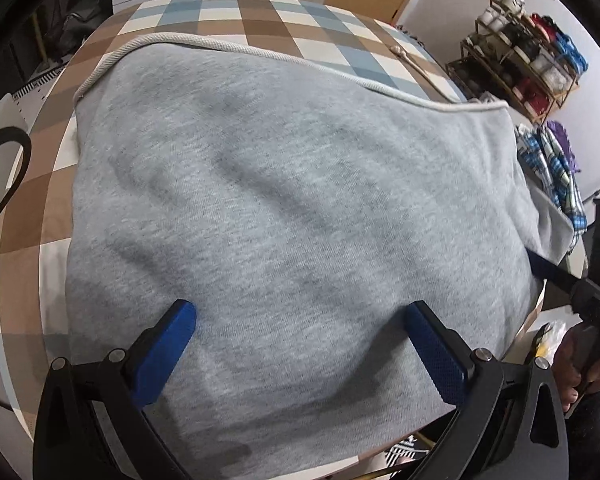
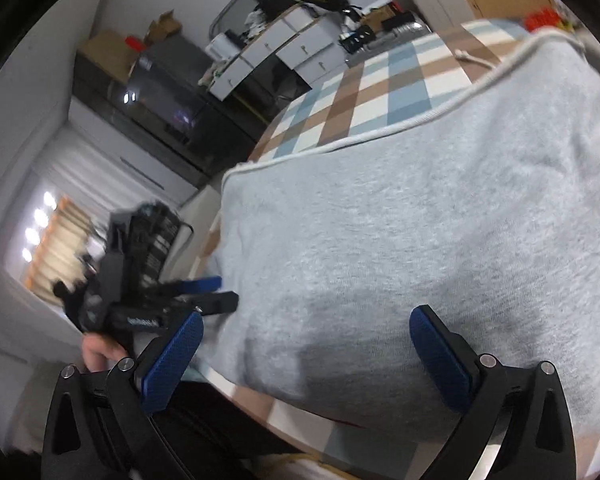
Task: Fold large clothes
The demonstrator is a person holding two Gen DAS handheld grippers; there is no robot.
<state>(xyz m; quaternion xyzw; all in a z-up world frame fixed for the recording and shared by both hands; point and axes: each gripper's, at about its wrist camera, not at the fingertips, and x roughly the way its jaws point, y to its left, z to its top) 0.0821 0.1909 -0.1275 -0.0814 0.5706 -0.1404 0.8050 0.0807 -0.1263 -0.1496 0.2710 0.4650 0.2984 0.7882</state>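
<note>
checkered brown, blue and white table cover (image 1: 260, 20) lies under the folded grey fleece garment (image 1: 292, 208), white-corded edge far; left gripper (image 1: 300, 344) and right gripper (image 2: 306, 356) both spread wide, empty.

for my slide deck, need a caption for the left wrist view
Open left hand-held gripper poised over a folded grey sweatshirt on a checked bedspread.

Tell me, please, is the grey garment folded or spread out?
Folded: the grey garment lies as a compact block with doubled edges on the checked cloth.
</note>
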